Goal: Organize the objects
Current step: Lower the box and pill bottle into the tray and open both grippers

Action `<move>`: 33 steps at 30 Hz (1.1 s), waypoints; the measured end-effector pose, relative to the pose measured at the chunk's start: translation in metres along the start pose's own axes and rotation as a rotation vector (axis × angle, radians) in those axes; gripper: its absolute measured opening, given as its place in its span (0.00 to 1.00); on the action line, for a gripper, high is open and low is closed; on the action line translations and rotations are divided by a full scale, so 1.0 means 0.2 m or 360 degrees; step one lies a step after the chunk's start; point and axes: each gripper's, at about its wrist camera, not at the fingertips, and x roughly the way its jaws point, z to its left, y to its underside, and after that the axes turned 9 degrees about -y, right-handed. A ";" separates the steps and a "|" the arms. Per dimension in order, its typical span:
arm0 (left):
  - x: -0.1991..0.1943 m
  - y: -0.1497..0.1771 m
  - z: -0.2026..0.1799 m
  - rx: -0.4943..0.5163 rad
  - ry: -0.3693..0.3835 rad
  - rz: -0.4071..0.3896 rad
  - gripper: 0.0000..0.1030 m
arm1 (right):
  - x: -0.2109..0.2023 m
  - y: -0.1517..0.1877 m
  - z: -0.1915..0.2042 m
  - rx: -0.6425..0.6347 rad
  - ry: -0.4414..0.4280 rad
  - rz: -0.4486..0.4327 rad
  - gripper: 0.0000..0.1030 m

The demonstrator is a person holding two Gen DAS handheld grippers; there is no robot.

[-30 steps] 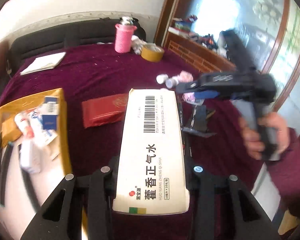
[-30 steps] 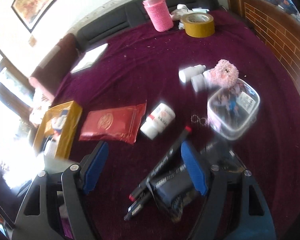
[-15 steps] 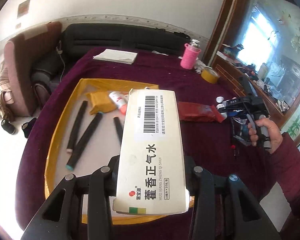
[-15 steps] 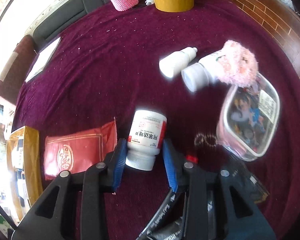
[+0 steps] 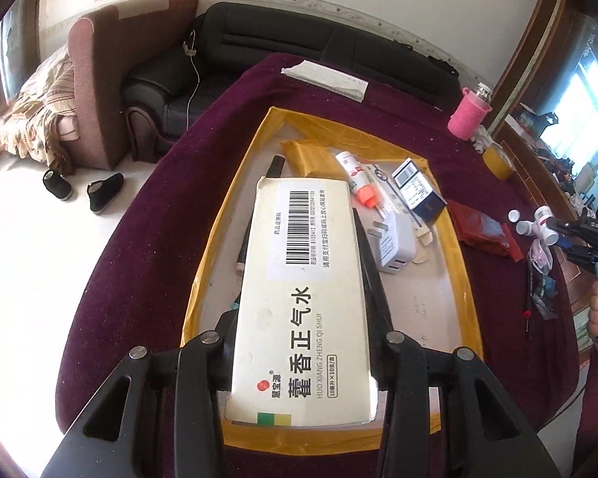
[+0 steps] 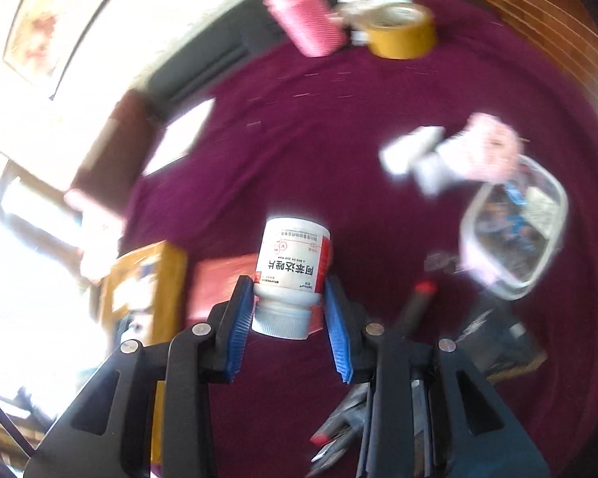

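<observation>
My left gripper is shut on a long white medicine box with a barcode, held above the yellow-rimmed tray. The tray holds black markers, a tube, a white charger and a blue box. My right gripper is shut on a white pill bottle with a red-striped label, lifted off the purple tablecloth. In the left wrist view the right gripper is at the far right with the bottle.
A red packet lies next to the tray. A clear lidded container, two small white bottles, a pink fluffy item, markers, a yellow tape roll and a pink cup are on the table.
The left gripper carried the medicine box leftward over the tray. The right gripper closed on the pill bottle and lifted it off the cloth.
</observation>
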 end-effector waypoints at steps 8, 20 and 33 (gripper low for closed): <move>0.22 -0.09 -0.18 0.0187 0.0022 0.0213 0.35 | 0.23 0.19 0.48 -0.0297 -0.0217 0.0244 0.32; 0.33 -0.28 -0.10 0.0124 0.0017 0.0173 0.35 | 0.61 0.45 0.90 -0.0498 -0.0293 0.0539 0.33; 0.01 -0.21 0.05 0.0103 0.0131 -0.0046 0.35 | 0.98 0.72 1.00 -0.0680 -0.0017 0.0900 0.33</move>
